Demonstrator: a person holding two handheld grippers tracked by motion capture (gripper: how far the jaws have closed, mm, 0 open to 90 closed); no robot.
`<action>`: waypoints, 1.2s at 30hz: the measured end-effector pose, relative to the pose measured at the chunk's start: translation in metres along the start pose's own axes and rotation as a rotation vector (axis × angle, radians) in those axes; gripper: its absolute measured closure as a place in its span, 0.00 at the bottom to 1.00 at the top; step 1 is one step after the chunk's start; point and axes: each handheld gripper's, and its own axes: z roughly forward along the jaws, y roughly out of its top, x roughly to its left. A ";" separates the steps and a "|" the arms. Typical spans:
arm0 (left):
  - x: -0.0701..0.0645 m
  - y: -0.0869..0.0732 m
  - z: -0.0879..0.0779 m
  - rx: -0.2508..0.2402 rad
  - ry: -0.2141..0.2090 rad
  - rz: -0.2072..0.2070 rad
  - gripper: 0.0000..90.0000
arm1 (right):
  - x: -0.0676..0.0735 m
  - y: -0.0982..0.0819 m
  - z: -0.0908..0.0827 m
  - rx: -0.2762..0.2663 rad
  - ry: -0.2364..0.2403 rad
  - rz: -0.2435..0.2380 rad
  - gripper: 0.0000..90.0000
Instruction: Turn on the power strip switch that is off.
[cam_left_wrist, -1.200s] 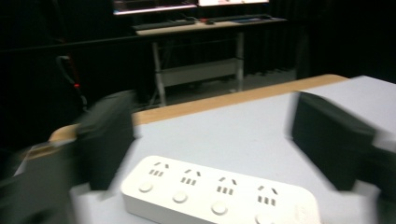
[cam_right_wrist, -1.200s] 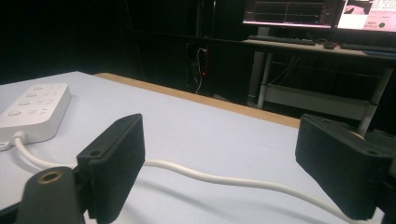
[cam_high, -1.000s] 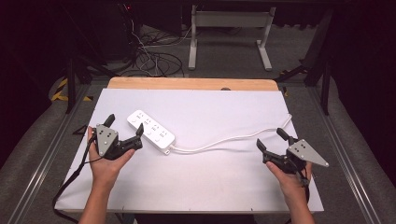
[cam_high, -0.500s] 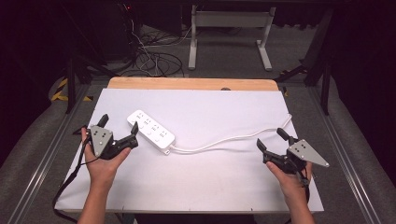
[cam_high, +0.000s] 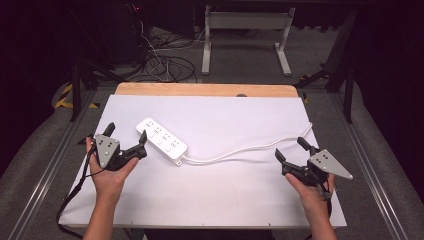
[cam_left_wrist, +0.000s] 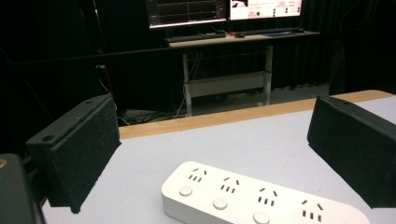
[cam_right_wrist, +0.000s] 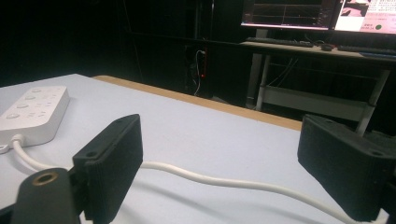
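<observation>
A white power strip (cam_high: 161, 141) lies flat on the white surface (cam_high: 225, 200), set at a slant, its sockets and round buttons facing up. From its near-right end a white cord (cam_high: 240, 150) runs off in a loose curve across the surface toward the right edge.

The left gripper (cam_high: 126, 141) is held in the person's left hand (cam_high: 111, 172) just to the left of the power strip, its jaws spread wide and empty. One jaw tip stands close beside the strip's left end; from above I cannot tell whether it touches or only hovers next to it. In the left gripper view the strip (cam_left_wrist: 261, 200) lies low between the two black jaws, which stand well apart on either side of it.

The right gripper (cam_high: 290, 149) sits in the right hand (cam_high: 312, 192), well to the right of the power strip, near the far stretch of the cord. Its jaws are also wide open, gripping nothing. In the right gripper view the cord (cam_right_wrist: 224, 179) passes across between them, lying on the surface, and the strip (cam_right_wrist: 32, 112) shows at the left, well apart from this gripper.

Beyond the power strip, past the wooden back edge of the surface (cam_high: 205, 90), a desk with lit monitors (cam_left_wrist: 224, 9) stands in the dark.
</observation>
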 end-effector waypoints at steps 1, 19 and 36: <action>0.000 0.000 0.000 0.000 0.000 0.000 0.03 | 0.000 0.000 0.000 0.000 0.000 0.001 0.16; 0.011 -0.004 -0.001 -0.004 0.023 -0.056 0.03 | -0.001 0.000 -0.001 -0.022 -0.005 0.031 0.05; 0.010 -0.005 -0.001 0.000 0.019 -0.056 0.03 | -0.001 0.000 -0.001 -0.016 -0.007 0.030 0.05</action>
